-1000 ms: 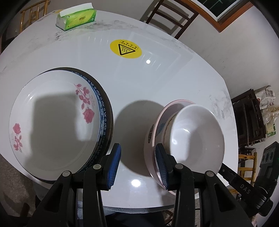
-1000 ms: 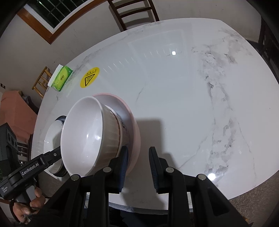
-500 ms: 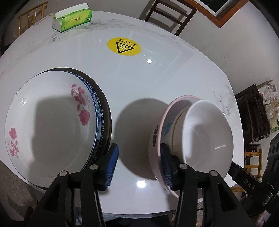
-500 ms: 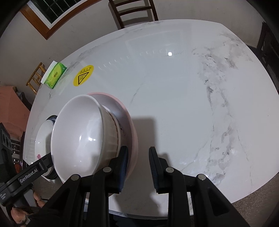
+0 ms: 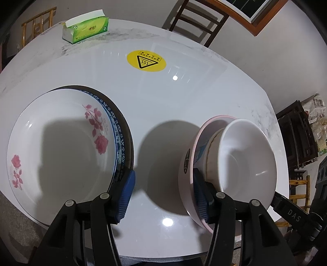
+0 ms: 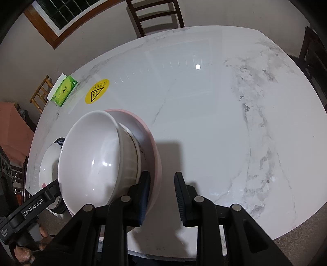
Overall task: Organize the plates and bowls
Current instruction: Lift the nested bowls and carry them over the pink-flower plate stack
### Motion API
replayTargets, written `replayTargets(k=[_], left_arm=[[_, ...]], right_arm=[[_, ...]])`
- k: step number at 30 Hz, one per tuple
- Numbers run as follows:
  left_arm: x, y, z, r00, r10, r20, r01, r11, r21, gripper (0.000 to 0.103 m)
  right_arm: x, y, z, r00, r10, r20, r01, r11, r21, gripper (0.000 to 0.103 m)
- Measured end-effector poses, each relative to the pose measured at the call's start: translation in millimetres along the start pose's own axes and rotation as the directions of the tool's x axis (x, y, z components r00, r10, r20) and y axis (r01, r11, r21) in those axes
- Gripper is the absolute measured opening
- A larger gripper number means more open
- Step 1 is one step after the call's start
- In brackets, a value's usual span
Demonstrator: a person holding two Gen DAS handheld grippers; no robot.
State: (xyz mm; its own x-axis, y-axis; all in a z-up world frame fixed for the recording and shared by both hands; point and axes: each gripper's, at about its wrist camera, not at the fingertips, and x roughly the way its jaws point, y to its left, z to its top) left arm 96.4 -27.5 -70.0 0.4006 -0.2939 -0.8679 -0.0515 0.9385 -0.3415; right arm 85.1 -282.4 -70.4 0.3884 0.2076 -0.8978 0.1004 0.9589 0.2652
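A stack of bowls stands near the table's front edge: a white bowl [image 5: 245, 163] in a ribbed bowl [image 5: 212, 155] in a pink bowl [image 5: 185, 174]. My left gripper [image 5: 163, 194] is open and its jaws are opening. One pad sits inside the pink wall, the other far off by a stack of plates topped by a rose plate [image 5: 61, 147]. My right gripper [image 6: 162, 188] straddles the pink bowl's rim [image 6: 152, 143]. Its inner pad is against the rim and a strip of table shows before the outer pad.
On the white marble table [image 6: 204, 122] a green tissue box [image 5: 85, 26] and a yellow warning sticker [image 5: 146, 61] lie at the far side. Wooden chairs [image 6: 155, 14] stand behind. A hand [image 6: 24, 251] holds the left tool's black body [image 6: 30, 208].
My left gripper's jaws have spread wider, the left finger now at the plates' edge. The right gripper and the bowl stack have kept their places.
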Motion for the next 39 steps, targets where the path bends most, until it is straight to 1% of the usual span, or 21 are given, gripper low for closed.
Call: replayTargets(k=[6,8,11,15,16,17,19,21,23,39], left_arm=[[0,1,-1,1.000,0.001,0.023,-0.001,1.000,0.002,0.051],[-1,1,-2,0.999,-0.009,0.030,0.009,1.000,0.000,0.049],[-2,-1,-2,0.999,-0.021,0.038,0.021,1.000,0.000,0.043],[-5,-10,-4,0.998,-0.018,0.056,0.016,0.999,0.036,0.029],[-5,-12,-4,0.998,-0.019,0.058,0.017,0.999,0.041,0.025],[-5,-15,-3,0.998,-0.020,0.061,0.017,0.999,0.046,0.023],[-5,-19,-3,0.998,-0.017,0.065,0.013,0.998,0.061,0.016],[-5,-22,-3,0.998,-0.015,0.068,0.010,0.997,0.071,0.011],[-5,-26,-3,0.997,-0.012,0.070,0.006,0.997,0.078,0.006],[-5,-24,1,0.999,0.000,0.052,-0.004,0.998,0.066,0.005]], right_arm=[[-1,-2,-3,0.999,0.012,0.030,-0.013,1.000,0.025,0.024],[-1,-3,-3,0.999,0.016,0.039,-0.018,0.999,0.036,0.024],[-1,-3,-4,0.999,0.021,0.044,-0.023,0.998,0.050,0.024],[0,-4,-5,0.999,0.025,0.047,-0.028,0.998,0.060,0.023],[0,-3,-5,0.998,0.028,0.048,-0.030,0.998,0.060,0.023],[0,-3,-5,0.998,0.029,0.049,-0.031,0.998,0.060,0.021],[-1,-1,-5,0.998,0.035,0.051,-0.038,0.998,0.056,0.017],[-1,1,-6,0.998,0.035,0.053,-0.038,0.998,0.054,0.013],[-1,2,-6,0.998,0.030,0.054,-0.033,0.998,0.055,0.013],[3,5,-2,0.999,0.035,0.030,-0.037,0.997,0.075,0.013]])
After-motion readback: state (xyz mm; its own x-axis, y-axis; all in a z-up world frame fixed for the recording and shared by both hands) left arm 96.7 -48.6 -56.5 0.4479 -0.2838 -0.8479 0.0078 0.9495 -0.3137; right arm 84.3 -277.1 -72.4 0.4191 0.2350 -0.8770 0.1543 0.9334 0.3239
